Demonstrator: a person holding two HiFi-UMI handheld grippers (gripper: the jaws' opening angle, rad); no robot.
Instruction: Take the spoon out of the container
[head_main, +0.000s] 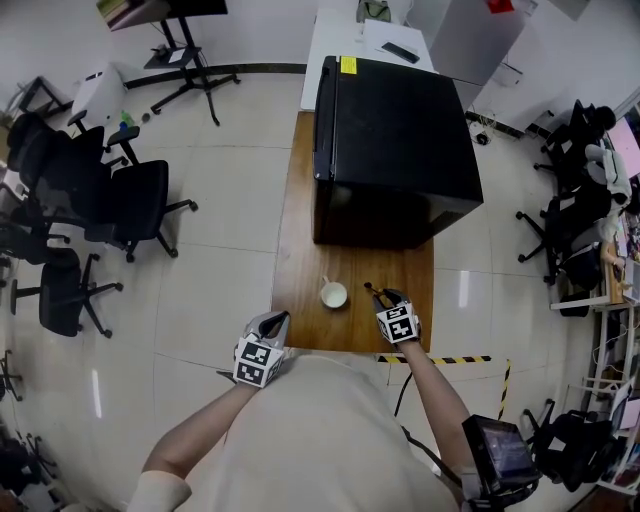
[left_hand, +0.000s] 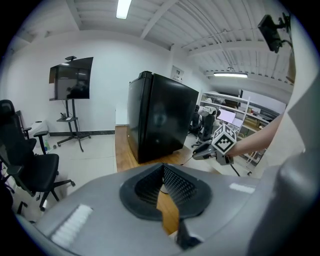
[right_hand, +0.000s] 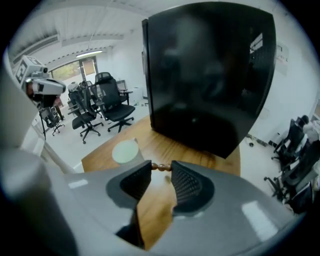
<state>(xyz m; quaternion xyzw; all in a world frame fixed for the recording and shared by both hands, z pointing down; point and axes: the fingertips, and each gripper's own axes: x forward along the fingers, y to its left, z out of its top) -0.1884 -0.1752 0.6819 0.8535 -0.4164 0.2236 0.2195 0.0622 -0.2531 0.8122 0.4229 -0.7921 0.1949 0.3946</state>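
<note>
The left tongs (head_main: 273, 323) hang at the near left edge of the tabletop (head_main: 300, 240), jaws apart with nothing between them and short of the container (head_main: 333, 294). Little can go wrong on that side, except that nothing steadies the white cup, so a knock from the spoon's far end could tip or slide it. The cup stands upright in the open, in front of the black cabinet (head_main: 400, 150), and in the right gripper view its inside looks pale and empty. The real risk is on the right. The right tongs (head_main: 388, 300) pinch the spoon (right_hand: 161, 167) only at the very tips of the pads, jaws part-way closed on its handle. A quick swing or a roll of the wrist could let the handle pivot or slip free and fall to the wood, or off the near edge close by. The spoon is clear of the cup, to its right, seemingly lifted off the tabletop. What shows of it is a slim, dark brown handle with rounded, bead-like swellings, probably turned wood and smooth enough to slide. Its bowl cannot be made out.
</note>
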